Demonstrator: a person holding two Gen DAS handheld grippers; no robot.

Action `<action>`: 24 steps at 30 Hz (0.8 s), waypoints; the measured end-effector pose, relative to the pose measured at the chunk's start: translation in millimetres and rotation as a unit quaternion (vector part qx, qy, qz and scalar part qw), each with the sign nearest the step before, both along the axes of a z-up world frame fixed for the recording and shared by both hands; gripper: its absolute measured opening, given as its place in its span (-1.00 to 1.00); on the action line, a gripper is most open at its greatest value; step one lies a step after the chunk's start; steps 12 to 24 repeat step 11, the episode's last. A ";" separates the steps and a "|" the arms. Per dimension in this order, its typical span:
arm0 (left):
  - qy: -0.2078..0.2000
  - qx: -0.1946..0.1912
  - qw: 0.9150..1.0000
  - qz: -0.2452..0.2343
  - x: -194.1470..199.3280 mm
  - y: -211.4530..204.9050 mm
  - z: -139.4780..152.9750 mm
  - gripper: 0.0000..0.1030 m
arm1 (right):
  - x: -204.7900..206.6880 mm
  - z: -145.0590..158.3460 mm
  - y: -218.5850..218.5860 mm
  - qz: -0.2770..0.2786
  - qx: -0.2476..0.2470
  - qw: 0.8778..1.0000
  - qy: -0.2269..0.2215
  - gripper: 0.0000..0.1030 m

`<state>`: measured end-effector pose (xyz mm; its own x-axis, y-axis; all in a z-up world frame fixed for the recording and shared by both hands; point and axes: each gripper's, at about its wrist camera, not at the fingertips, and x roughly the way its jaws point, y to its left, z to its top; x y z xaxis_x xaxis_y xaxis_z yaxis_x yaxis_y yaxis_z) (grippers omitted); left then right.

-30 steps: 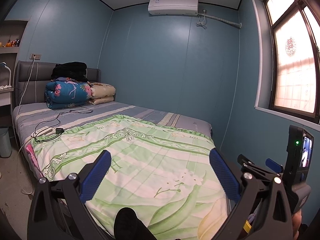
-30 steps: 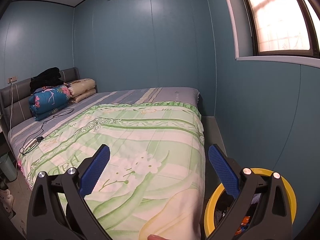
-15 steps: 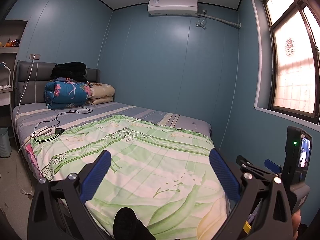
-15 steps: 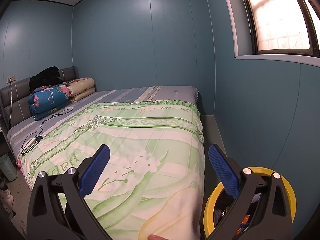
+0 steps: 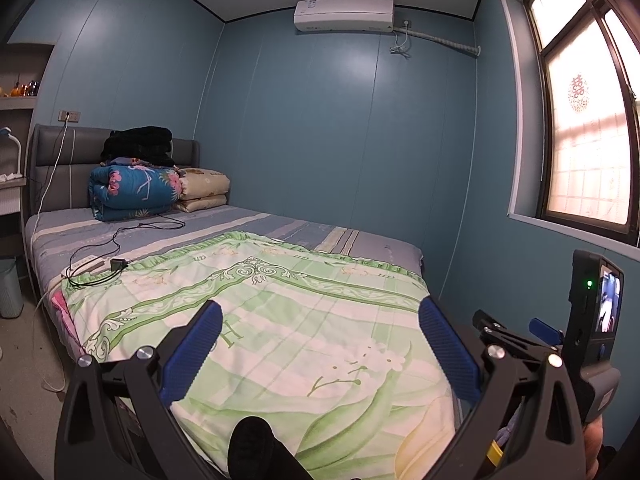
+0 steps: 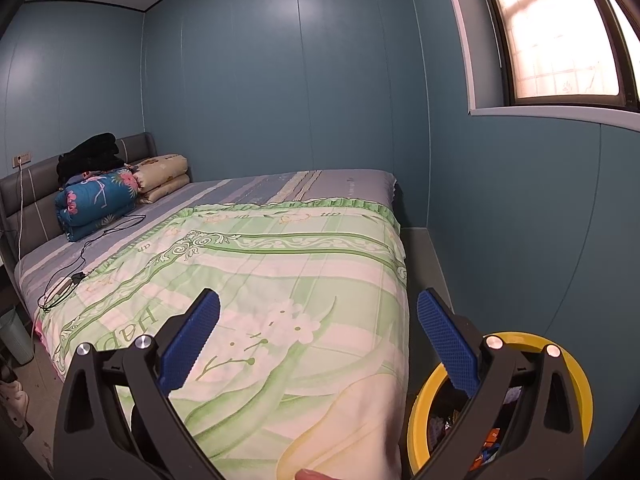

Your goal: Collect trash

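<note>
My left gripper [image 5: 320,320] is open and empty, held above the foot of a bed with a green floral quilt [image 5: 280,320]. My right gripper [image 6: 318,312] is open and empty over the same quilt [image 6: 280,272]. A yellow-rimmed trash bin [image 6: 576,364] with scraps inside stands on the floor at the lower right, behind the right gripper's right finger. The right gripper's body and camera [image 5: 596,312] show at the right of the left wrist view. No loose trash shows on the bed.
Folded blue [image 5: 132,192] and beige bedding lie at the headboard. A black cable with a charger [image 5: 116,266] lies on the sheet. A pale bin [image 5: 10,292] stands on the floor at left. Blue walls and a window [image 5: 588,140] close the right side.
Both views have shifted only slightly; the grippers stay open and empty above the foot of the bed.
</note>
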<state>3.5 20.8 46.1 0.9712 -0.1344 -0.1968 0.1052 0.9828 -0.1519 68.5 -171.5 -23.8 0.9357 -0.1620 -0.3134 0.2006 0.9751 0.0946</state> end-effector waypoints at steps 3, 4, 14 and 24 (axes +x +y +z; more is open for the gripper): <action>-0.001 0.002 1.000 -0.001 -0.3 -1.5 0.5 0.84 | 1.5 0.1 -0.6 0.001 0.001 1.000 0.002 0.84; 0.001 0.002 1.000 -0.002 0.0 -2.2 0.8 0.84 | 1.6 0.2 -0.6 0.001 0.001 1.000 0.002 0.84; 0.003 0.000 1.000 -0.003 -0.1 -2.1 0.9 0.84 | 1.8 -0.2 -1.2 -0.002 0.001 1.000 0.002 0.84; 0.003 0.000 1.000 -0.003 -0.1 -2.1 0.9 0.84 | 1.8 -0.2 -1.2 -0.002 0.001 1.000 0.002 0.84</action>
